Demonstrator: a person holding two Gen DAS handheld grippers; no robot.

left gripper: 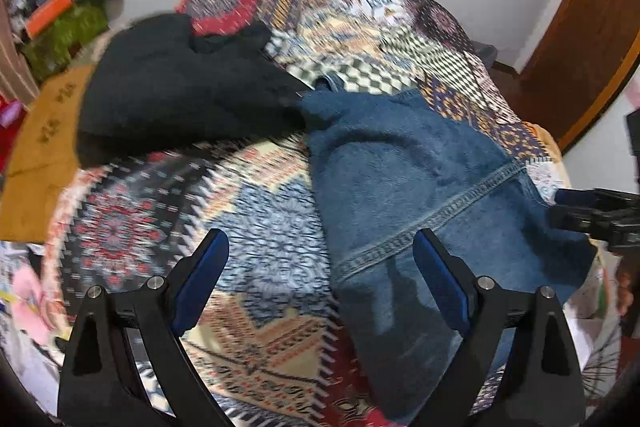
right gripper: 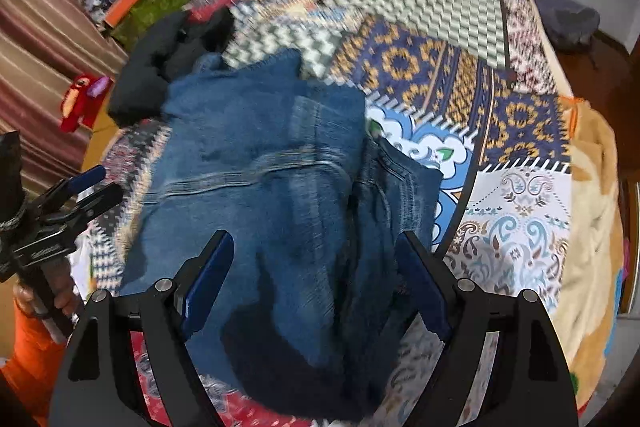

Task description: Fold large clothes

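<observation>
Blue jeans [right gripper: 256, 163] lie bunched and partly doubled over on the patchwork bedspread [left gripper: 248, 227], toward its near edge, with a black garment [left gripper: 176, 95] touching their far end. The left gripper [left gripper: 320, 279] hangs above the bedspread with jaws spread wide and nothing between them, its right finger over the denim's seamed edge. The right gripper [right gripper: 312, 275] is likewise wide open, poised directly over the jeans and clasping nothing. Both views are smeared by motion, so fine detail is unreliable. In my judgement the step in hand is taking hold of the denim: each gripper should close on a firm seam or hem (thick cloth slips from a shallow pinch), well apart from each other, then lift and spread before any fold. No baskets or bins hold clothing here; the clutter [left gripper: 60, 15] by the far wall is too blurred to identify.
</observation>
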